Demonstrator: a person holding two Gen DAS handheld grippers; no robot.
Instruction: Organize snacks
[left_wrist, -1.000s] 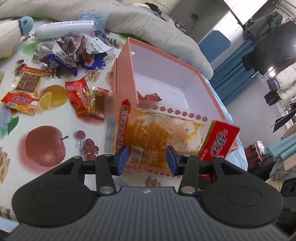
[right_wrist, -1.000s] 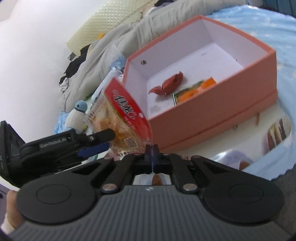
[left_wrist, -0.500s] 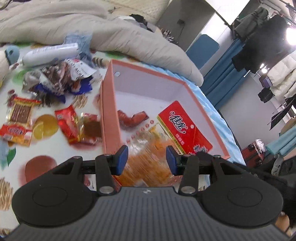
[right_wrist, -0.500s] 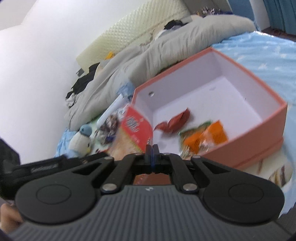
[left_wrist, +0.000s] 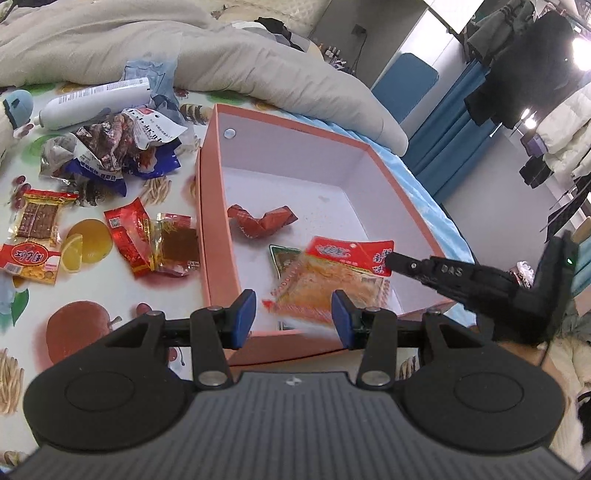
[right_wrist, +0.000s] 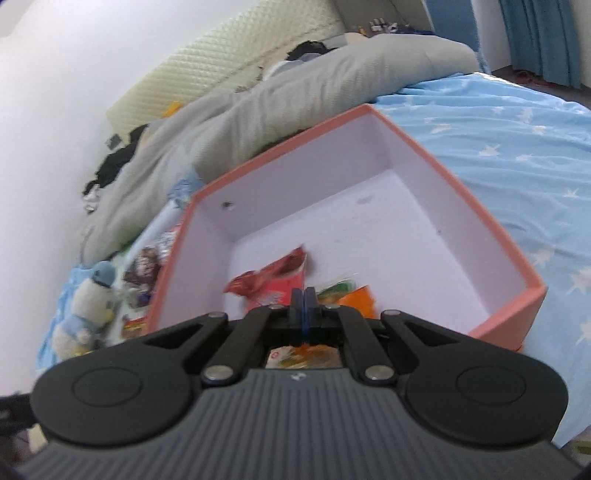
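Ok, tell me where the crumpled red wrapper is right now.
In the left wrist view, the crumpled red wrapper lies on the floor of the pink box, near its left wall, just beyond the orange snack packet.

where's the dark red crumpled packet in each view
Left wrist: the red packet lies on the box floor, centre of the picture, beyond the orange snack bag pinched by the right gripper.
Right wrist: the red packet lies low in the centre, just past the shut fingertips, blurred.
Shared landmark: the pink box, with the small round stud on its inner wall in both views.
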